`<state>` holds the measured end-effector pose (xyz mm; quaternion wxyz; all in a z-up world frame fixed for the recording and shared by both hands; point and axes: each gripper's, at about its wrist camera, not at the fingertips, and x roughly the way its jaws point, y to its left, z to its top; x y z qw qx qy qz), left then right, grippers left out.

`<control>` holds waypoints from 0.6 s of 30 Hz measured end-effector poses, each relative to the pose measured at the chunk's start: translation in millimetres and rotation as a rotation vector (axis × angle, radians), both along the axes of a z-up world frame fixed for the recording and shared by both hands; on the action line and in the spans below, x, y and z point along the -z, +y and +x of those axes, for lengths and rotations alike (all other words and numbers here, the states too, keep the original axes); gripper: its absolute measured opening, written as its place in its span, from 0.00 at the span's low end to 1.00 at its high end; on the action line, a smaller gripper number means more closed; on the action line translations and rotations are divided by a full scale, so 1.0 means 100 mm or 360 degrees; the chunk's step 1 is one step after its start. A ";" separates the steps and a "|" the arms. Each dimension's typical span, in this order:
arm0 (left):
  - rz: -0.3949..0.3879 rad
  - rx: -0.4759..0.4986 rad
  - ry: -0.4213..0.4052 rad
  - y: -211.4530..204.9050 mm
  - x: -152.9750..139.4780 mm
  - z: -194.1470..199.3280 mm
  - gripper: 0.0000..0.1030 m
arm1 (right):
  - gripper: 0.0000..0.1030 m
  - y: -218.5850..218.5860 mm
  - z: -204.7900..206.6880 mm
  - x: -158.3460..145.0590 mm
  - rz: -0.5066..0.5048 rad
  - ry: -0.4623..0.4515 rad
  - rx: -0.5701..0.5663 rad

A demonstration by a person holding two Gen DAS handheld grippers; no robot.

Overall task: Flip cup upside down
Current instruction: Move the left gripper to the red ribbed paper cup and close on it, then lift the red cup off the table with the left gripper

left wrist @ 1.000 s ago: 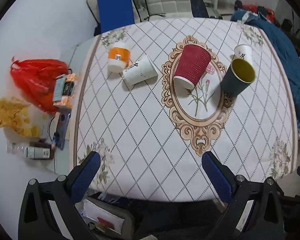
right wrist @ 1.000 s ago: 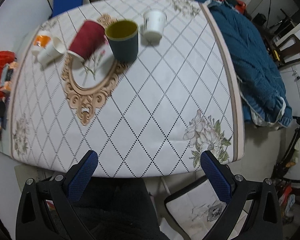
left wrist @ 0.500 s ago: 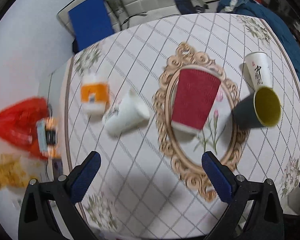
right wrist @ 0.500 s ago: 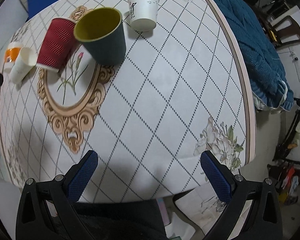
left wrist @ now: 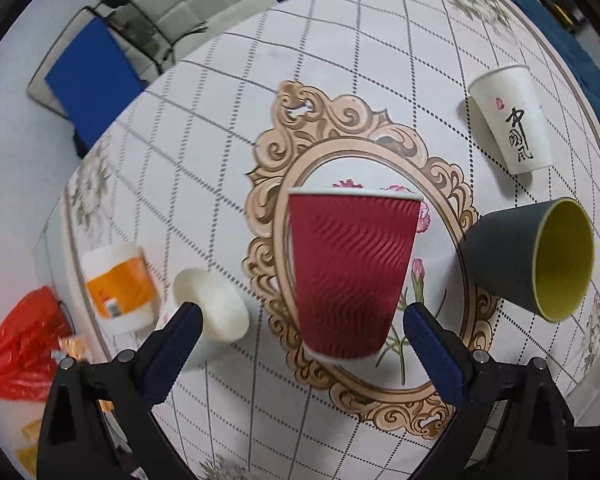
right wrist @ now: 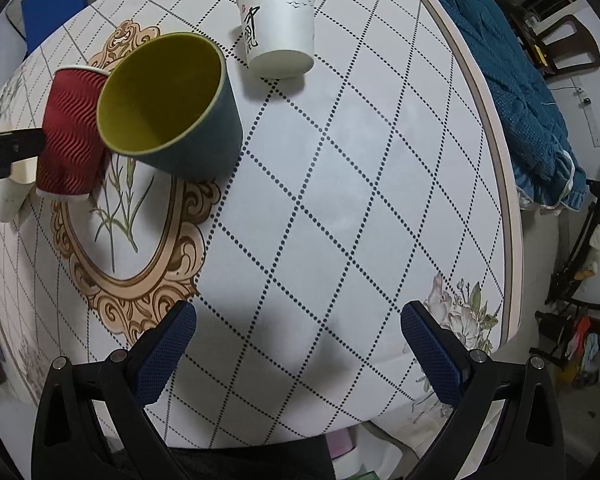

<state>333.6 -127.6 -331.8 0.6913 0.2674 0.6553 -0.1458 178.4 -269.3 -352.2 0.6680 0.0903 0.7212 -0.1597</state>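
A red ribbed paper cup (left wrist: pixel 346 276) stands upside down on the oval ornament of the tablecloth, and it shows in the right wrist view (right wrist: pixel 70 136). A dark cup with a yellow inside (left wrist: pixel 532 256) stands upright to its right, mouth up (right wrist: pixel 168 108). A white cup with black writing (left wrist: pixel 510 118) stands upside down farther back (right wrist: pixel 278 26). A plain white cup (left wrist: pixel 210 314) stands upright at the left. My left gripper (left wrist: pixel 300 332) is open, its fingers on either side of the red cup's top. My right gripper (right wrist: pixel 298 340) is open and empty above the cloth.
An orange-and-white jar (left wrist: pixel 118 286) stands near the table's left edge. A red plastic bag (left wrist: pixel 18 352) lies off the table at the left. A blue blanket (right wrist: pixel 512 80) lies along the right edge. Chairs (left wrist: pixel 172 8) stand behind the table (right wrist: pixel 340 184).
Both grippers have moved forward over the table. The left one has closed in on the red cup, which now sits between its fingers. The cups have not moved.
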 end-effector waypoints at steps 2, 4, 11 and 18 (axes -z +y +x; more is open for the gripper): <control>-0.0003 0.0023 0.0029 -0.05 0.07 0.04 1.00 | 1.00 0.00 0.02 0.03 0.0010 0.0013 0.0011; -0.0018 0.0049 0.0078 -0.09 0.15 0.07 1.00 | 1.00 0.01 0.06 0.07 0.0015 0.0026 0.0018; -0.0004 0.0110 0.0147 -0.24 0.37 0.16 1.00 | 1.00 0.00 0.11 0.16 0.0017 0.0053 0.0038; -0.0030 0.0127 0.0192 -0.31 0.51 0.23 0.89 | 1.00 0.02 0.18 0.23 0.0010 0.0068 0.0043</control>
